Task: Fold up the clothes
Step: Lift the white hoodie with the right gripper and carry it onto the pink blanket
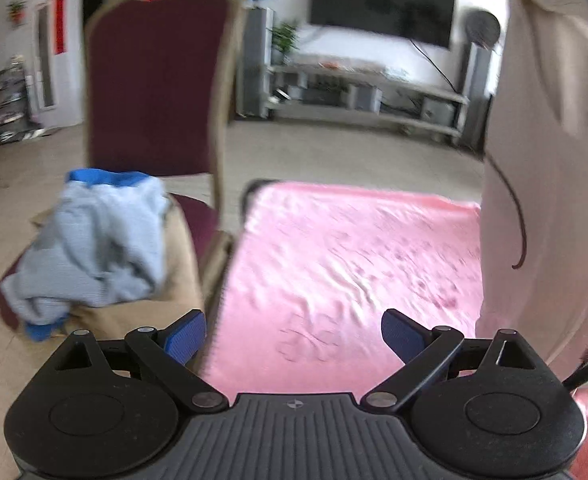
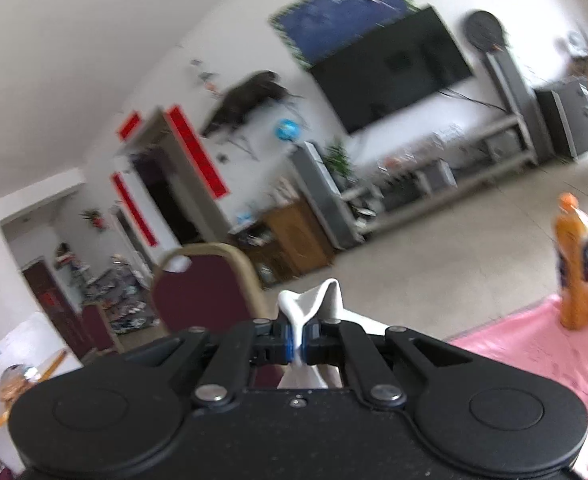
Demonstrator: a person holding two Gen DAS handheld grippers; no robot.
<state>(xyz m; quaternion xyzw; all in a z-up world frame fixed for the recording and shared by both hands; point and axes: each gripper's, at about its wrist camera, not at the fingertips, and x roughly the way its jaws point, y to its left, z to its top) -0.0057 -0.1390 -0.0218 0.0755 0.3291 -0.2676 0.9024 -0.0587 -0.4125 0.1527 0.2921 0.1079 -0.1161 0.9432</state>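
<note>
Left wrist view, L to R:
- Chair [image 1: 153, 80], maroon back w/ tan frame, just beside L edge of table. On seat: crumpled pale grey-blue garment [image 1: 93, 248] w/ bright blue trim, atop a tan garment [image 1: 177, 264].
- Left gripper [image 1: 293, 332]: spread wide, nothing between blue pads [image 1: 183, 338]; hung above near edge of pink cloth [image 1: 334, 264] covering table. Cloth bare in middle.
- Cream garment [image 1: 534, 160]: hung full-length at R of frame, held up from top, lower part reaching down in front of pink cloth's R side. Thin dark cord [image 1: 514, 216] curved across its front.
- Background: dark TV [image 1: 382, 4] on wall, low media shelf below. Blurred.

Right wrist view, L to R:
- Same chair [image 2: 201, 292], lower L of centre.
- Right gripper [image 2: 297, 342]: clamped tight on a fold of the cream garment [image 2: 318, 300]; fabric bunched up above fingertips, more trailing below.
- Pink cloth [image 2: 514, 344] at lower R; orange bottle [image 2: 572, 276] upright on it, near R edge.
- View tilted, motion-blurred.
</note>
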